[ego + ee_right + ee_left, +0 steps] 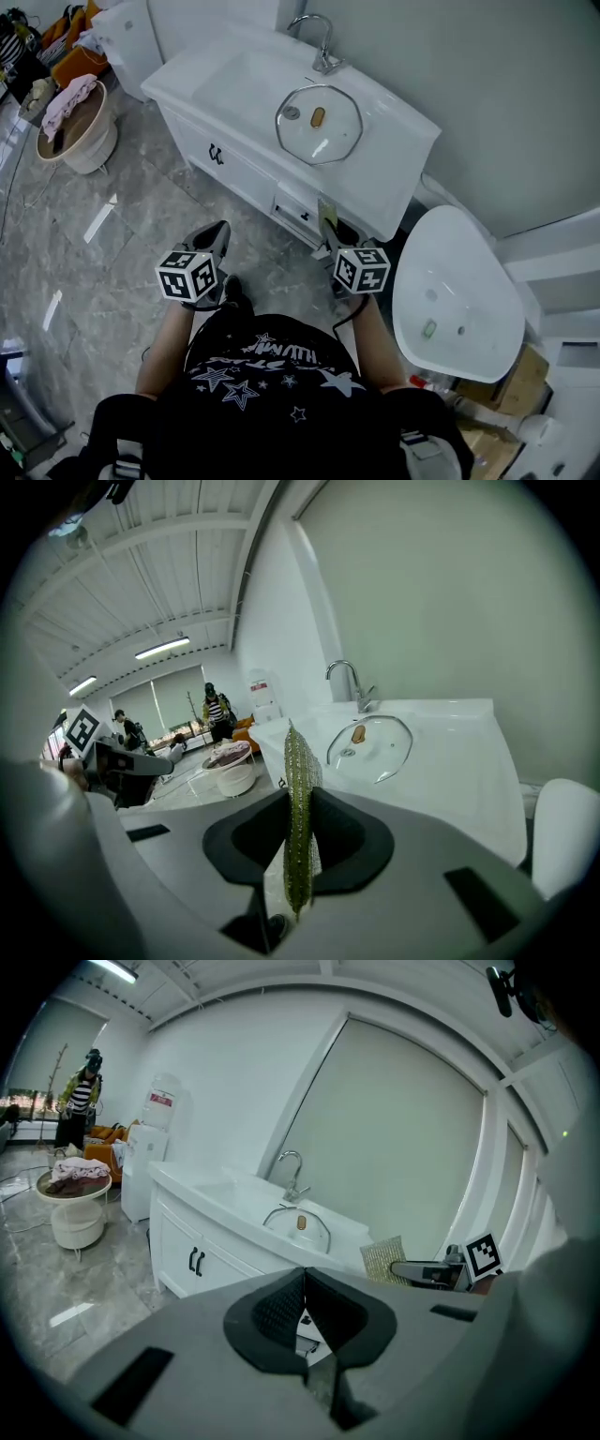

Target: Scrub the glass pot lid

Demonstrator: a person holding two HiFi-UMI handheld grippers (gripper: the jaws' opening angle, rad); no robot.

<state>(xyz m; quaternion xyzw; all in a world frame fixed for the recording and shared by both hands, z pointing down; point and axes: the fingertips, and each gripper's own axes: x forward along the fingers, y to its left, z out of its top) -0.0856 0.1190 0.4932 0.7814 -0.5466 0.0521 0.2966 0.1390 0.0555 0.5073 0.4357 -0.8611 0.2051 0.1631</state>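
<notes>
left gripper (302, 1302): jaws pressed together, nothing between them; held low before the person's waist, forearm reaching forward, aimed at the vanity counter (398, 164).
right gripper (298, 829): jaws pinching a scouring pad (298, 789) that stands upright, edge-on; held level with the left gripper, apart from it.
glass pot lid (319, 124): lies knob-up on the vanity counter beside the basin, near the faucet (323, 45), well apart from both grippers.

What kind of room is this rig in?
Probably a showroom or test hall, not a home bathroom: a white vanity with tap, a loose basin beside it, and people on the open floor beyond.
</notes>
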